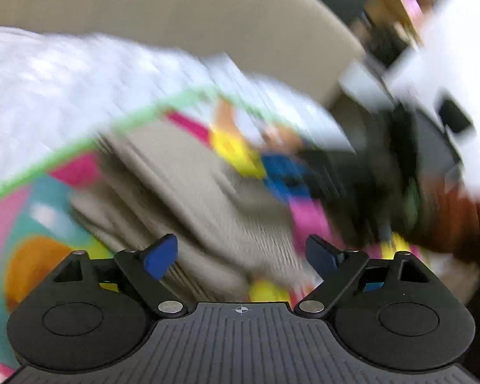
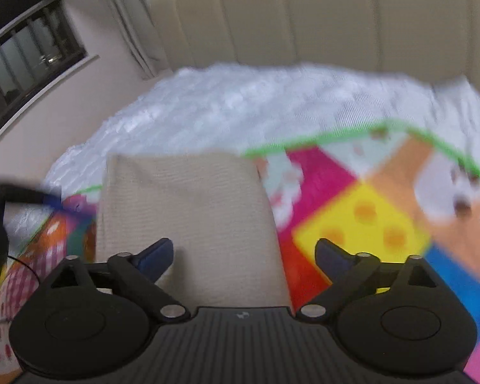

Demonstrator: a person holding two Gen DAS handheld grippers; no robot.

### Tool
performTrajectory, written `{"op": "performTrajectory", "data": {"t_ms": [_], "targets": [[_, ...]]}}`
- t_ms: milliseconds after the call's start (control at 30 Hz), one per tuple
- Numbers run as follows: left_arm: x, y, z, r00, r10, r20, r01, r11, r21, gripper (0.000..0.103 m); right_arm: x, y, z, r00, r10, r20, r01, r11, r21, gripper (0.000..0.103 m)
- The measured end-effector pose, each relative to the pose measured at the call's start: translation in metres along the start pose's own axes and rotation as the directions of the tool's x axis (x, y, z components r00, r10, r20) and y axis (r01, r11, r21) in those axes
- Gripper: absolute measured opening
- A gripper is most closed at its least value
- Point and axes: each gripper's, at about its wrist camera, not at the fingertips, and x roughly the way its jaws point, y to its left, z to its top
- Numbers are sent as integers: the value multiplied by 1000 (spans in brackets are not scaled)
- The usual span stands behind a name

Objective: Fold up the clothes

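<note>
Though blurred, the beige garment [image 2: 188,217] lies folded flat.

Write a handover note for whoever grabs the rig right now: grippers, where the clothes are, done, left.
Left gripper: open, empty, above the beige garment; its view is motion-blurred.
Right gripper: open, empty, over the same garment.
The garment lies on the colourful mat, which sits on the white bedding; it looks like a neat folded rectangle in the right wrist view.
Done: this piece seems at least partly folded.
Left: judge whether it needs another fold. No other clothes can be made out.
</note>
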Motion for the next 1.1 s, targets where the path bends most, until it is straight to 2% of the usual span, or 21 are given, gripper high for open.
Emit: {"op": "performTrajectory", "data": {"t_ms": [67,133,167,200,233,300,333,367,433,533,667,733,800,867,967,1000,1067,1100], "targets": [[-1,12,14,995,81,54,-77,995,-69,92,3,-5,-14,999,24,-33,-21,997,72,97],[12,21,24,983,179,47,-175,981,-89,82,5,-7,-24,997,64,-44,-57,988,143,97],[17,26,25,977,208,37,-204,974,-98,77,6,-8,-29,995,84,-48,-74,981,178,94],[21,32,25,972,235,27,-231,967,-107,72,6,-9,-33,994,100,-50,-88,975,205,85],[26,40,26,965,262,13,-258,958,-123,72,1,0,-31,996,83,-35,-76,983,165,82],[28,51,20,950,312,-4,-310,941,-139,70,-14,22,-26,997,78,15,-78,996,53,64],[29,57,18,941,338,-9,-336,931,-139,70,-22,32,-24,996,85,41,-85,996,-1,62],[27,60,18,935,354,-8,-352,927,-133,70,-25,40,-24,994,98,50,-97,995,-38,61],[24,64,18,928,373,-1,-370,920,-130,72,-18,53,-28,996,86,13,-84,991,-100,61],[27,67,21,923,384,-1,-381,914,-137,79,4,58,-47,999,-6,-41,-1,985,-173,65],[20,58,21,912,410,5,-406,904,-134,79,-6,57,-42,1000,-2,-10,0,979,-204,71],[3,55,19,925,380,12,-370,906,-205,76,-22,63,-44,998,-13,61,31,955,-296,75],[-12,51,12,947,321,26,-303,916,-261,77,-37,75,-48,986,-26,166,96,897,-432,82],[-23,46,2,961,273,32,-253,925,-285,77,-46,88,-53,978,22,208,93,846,-525,86],[-22,40,-12,972,235,-1,-224,927,-300,76,-36,104,-64,988,124,94,-49,822,-568,86],[-21,38,-18,975,223,-17,-217,926,-308,75,-29,110,-71,990,120,68,-56,801,-596,86],[-18,35,-23,980,195,-28,-194,931,-309,70,-16,120,-85,996,71,60,-13,744,-668,85],[-16,34,-26,983,182,-33,-183,933,-310,65,-10,123,-90,997,47,63,10,717,-697,72]]}}
